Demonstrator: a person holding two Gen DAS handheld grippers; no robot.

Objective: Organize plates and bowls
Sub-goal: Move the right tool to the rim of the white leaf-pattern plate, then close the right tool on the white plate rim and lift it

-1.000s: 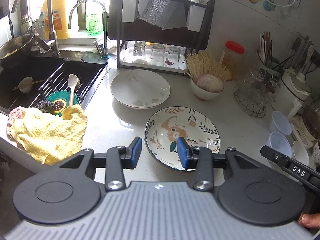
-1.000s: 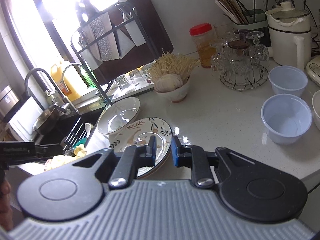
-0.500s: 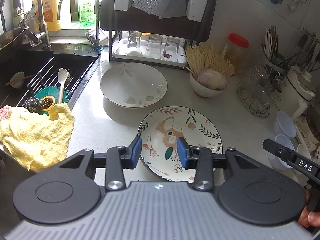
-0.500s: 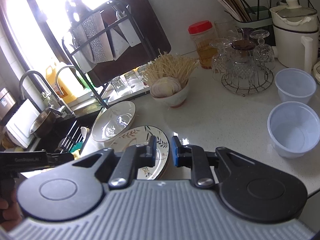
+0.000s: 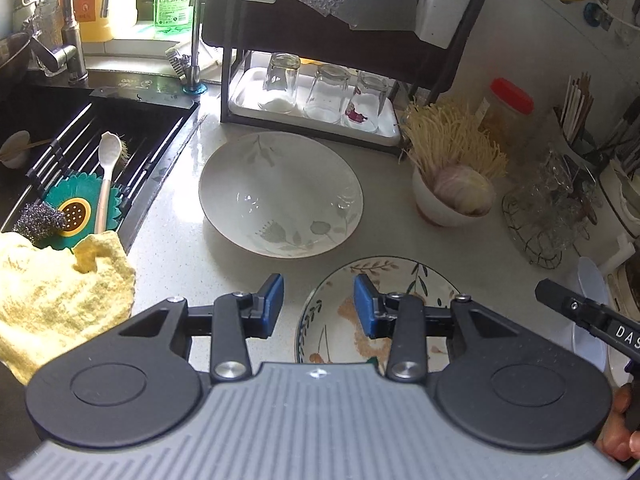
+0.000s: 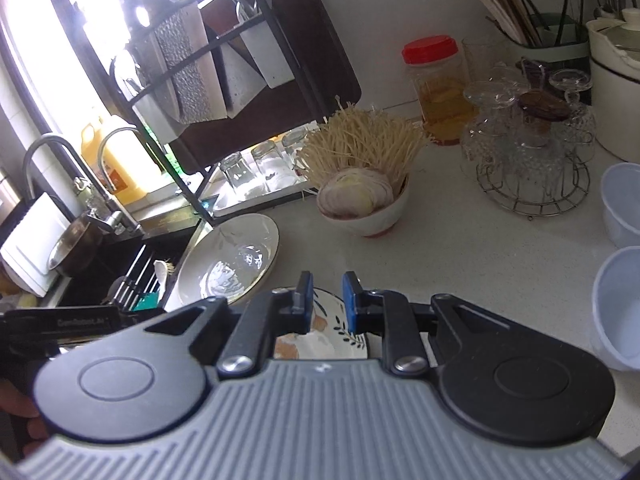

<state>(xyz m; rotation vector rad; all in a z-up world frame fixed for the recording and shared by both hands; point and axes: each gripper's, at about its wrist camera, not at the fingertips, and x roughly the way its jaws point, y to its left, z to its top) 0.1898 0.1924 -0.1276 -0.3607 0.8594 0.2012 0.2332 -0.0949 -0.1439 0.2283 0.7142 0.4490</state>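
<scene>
A white bowl-plate with grey leaves (image 5: 280, 196) sits on the counter before the drying rack; it also shows in the right wrist view (image 6: 228, 264). A floral plate (image 5: 340, 320) lies nearer, partly under my left gripper (image 5: 319, 302), which is open and empty above its left rim. My right gripper (image 6: 326, 300) is open with a narrow gap, empty, above the same floral plate (image 6: 324, 332). Two pale plastic bowls (image 6: 620, 308) stand at the right.
The sink (image 5: 80, 140) with a rack, spoon and scrubber is at left, with a yellow cloth (image 5: 52, 292) on its edge. A drying rack with glasses (image 5: 320, 92), a noodle bowl (image 5: 452, 192), a glass stand (image 6: 532, 160) and a red-lidded jar (image 6: 436, 84) line the back.
Both grippers have moved forward and closer to the plates; the floral plate now lies largely under them. The right gripper's gap has widened slightly. Nothing was grasped.
</scene>
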